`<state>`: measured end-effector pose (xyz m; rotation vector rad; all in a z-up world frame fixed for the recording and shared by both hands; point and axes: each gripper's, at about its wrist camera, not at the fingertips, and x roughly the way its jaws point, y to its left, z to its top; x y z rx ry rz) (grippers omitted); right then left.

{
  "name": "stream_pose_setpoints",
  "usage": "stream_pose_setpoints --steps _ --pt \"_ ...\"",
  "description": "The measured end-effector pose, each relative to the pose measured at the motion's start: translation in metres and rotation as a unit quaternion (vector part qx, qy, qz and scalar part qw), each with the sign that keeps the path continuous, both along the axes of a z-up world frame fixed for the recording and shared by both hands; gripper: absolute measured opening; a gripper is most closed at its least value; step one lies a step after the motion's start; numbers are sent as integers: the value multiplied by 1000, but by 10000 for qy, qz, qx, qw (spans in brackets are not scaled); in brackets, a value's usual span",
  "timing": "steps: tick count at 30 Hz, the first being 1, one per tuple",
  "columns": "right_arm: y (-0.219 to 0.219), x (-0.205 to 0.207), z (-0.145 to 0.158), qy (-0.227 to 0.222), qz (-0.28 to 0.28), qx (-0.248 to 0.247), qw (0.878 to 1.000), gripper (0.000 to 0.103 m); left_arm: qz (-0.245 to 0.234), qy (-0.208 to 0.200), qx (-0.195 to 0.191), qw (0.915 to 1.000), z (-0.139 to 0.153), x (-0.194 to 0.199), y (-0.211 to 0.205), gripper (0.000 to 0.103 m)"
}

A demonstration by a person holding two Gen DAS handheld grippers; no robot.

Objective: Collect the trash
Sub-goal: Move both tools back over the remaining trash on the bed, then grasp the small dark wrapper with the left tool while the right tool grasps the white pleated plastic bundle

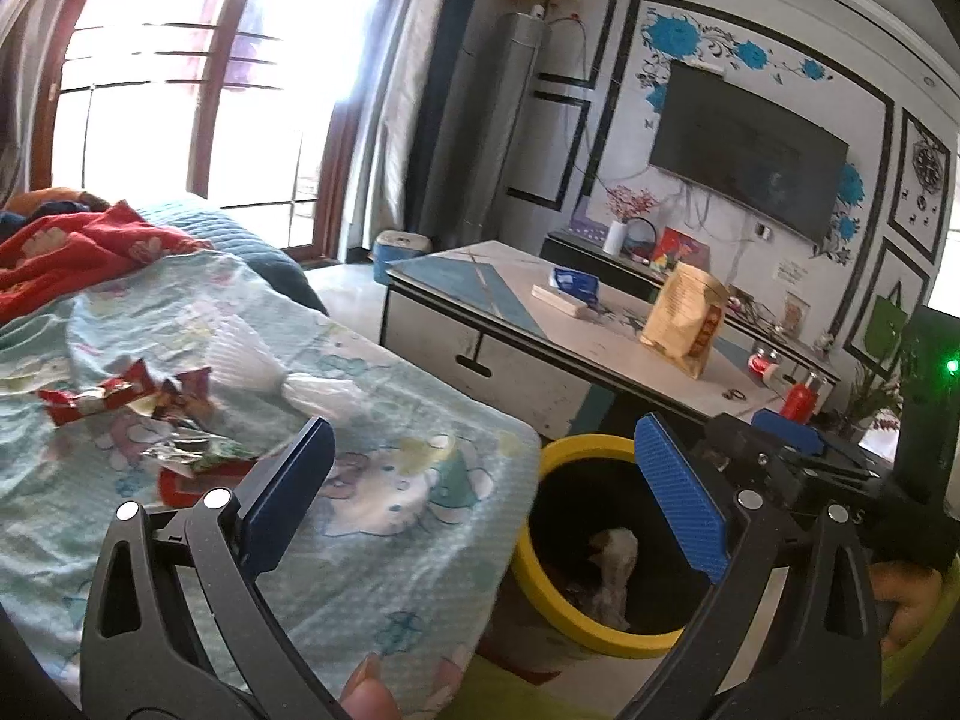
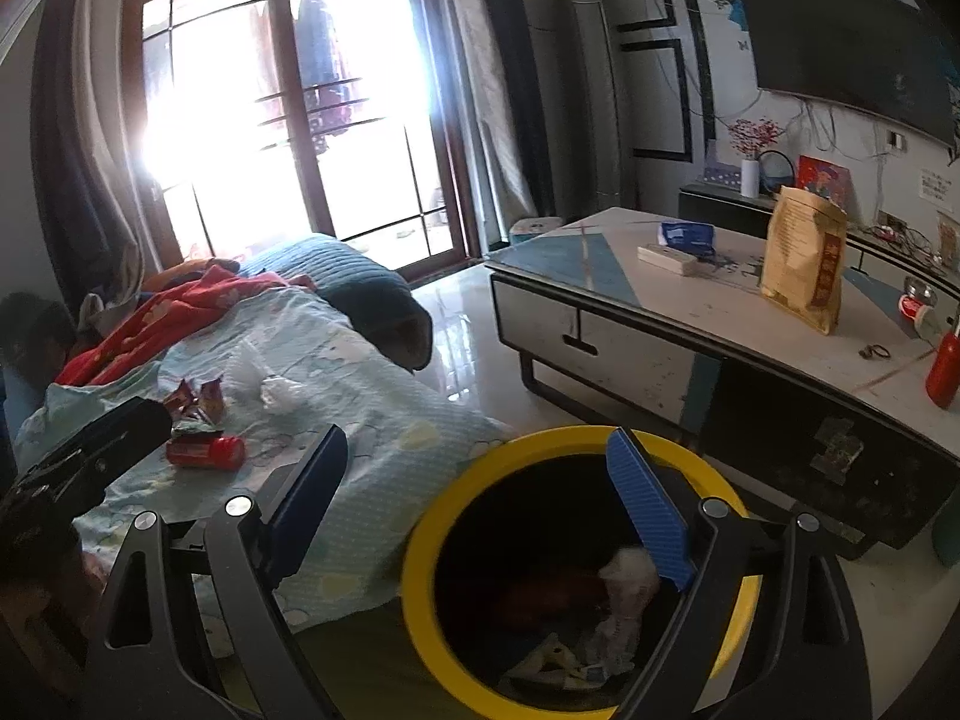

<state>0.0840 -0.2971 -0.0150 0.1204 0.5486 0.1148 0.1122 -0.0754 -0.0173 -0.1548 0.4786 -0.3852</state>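
A yellow-rimmed bin (image 1: 558,447) (image 2: 540,441) stands on the floor beside the bed, with crumpled paper (image 1: 612,558) (image 2: 627,582) inside. On the light blue bedsheet (image 1: 384,438) (image 2: 360,396) lie red snack wrappers (image 1: 120,396) (image 2: 195,399), a red can (image 2: 207,451) and a white wad of tissue (image 1: 258,360) (image 2: 279,391). My left gripper (image 1: 480,486) is open and empty over the bed's edge by the bin. My right gripper (image 2: 480,492) is open and empty above the bin's rim. The left gripper also shows in the right wrist view (image 2: 90,450).
A low coffee table (image 1: 600,348) (image 2: 720,312) stands right of the bin, with a yellow bag (image 1: 684,318) (image 2: 801,258), a box and a red bottle (image 2: 943,369) on it. A red blanket (image 1: 78,246) lies far on the bed. A TV (image 1: 750,150) hangs on the wall.
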Motion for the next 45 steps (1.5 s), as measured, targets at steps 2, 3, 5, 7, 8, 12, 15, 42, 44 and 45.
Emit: stream_pose_setpoints --steps 2,3,5,7,8,12,15,42,44,45 --pt "6 1 0 8 75 6 10000 86 75 -5 -22 10000 0 1 7 92" --pt "10 1 0 10 108 6 9999 86 124 -11 -30 9999 0 2 11 92" --pt "16 2 1 17 193 -3 9998 86 207 -20 -47 9998 1 3 17 92" --pt "24 4 1 33 288 -12 9996 86 276 -23 -71 9996 2 3 23 92" --pt "28 4 0 39 326 -12 9995 86 311 -22 -81 9995 2 3 26 92" --pt "43 8 -1 83 509 -12 9987 86 479 -11 -145 9987 2 5 39 92" --pt "54 11 -1 104 648 -16 9978 86 609 -2 -205 9979 2 6 50 92" --pt "132 92 -20 376 1317 -150 9905 86 1465 966 -1024 9791 -40 39 151 92" --pt "136 102 -24 448 1364 -129 9896 86 1418 1126 -1224 9758 -46 45 154 85" --pt "138 108 -25 493 1373 -107 9892 86 1368 1231 -1378 9732 -49 48 157 81"
